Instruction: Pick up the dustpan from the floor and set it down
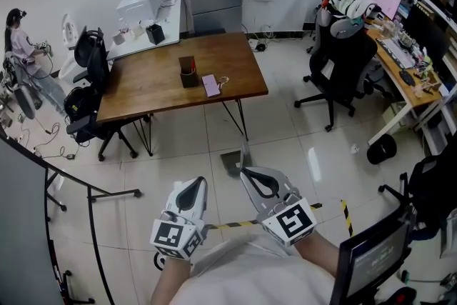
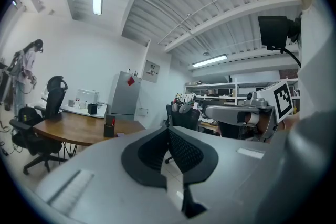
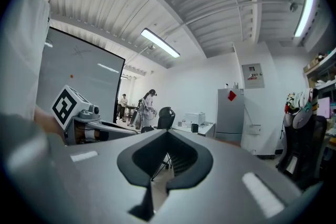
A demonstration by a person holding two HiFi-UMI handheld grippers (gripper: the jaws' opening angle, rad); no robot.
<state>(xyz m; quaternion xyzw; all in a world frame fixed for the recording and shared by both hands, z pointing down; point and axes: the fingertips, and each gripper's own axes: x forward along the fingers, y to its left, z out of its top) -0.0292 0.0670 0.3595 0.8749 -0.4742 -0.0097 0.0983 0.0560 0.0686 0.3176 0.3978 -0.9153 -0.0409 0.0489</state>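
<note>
The grey dustpan point(image 1: 230, 163) lies on the tiled floor in front of the wooden table, its handle pointing toward the table. My right gripper point(image 1: 243, 170) is held level well above the floor. In the head view its tip lies just right of the dustpan. Its jaws are shut with nothing between them point(image 3: 168, 132). My left gripper point(image 1: 202, 180) is level beside it, further left, also shut and empty point(image 2: 168, 128). Neither gripper view shows the dustpan.
A wooden table point(image 1: 178, 75) with a pen holder stands beyond the dustpan. Black office chairs stand right point(image 1: 335, 75) and left point(image 1: 89, 64). Yellow-black tape point(image 1: 345, 209) crosses the floor. A black rack frame point(image 1: 93, 203) is at left, a monitor point(image 1: 375, 253) at bottom right.
</note>
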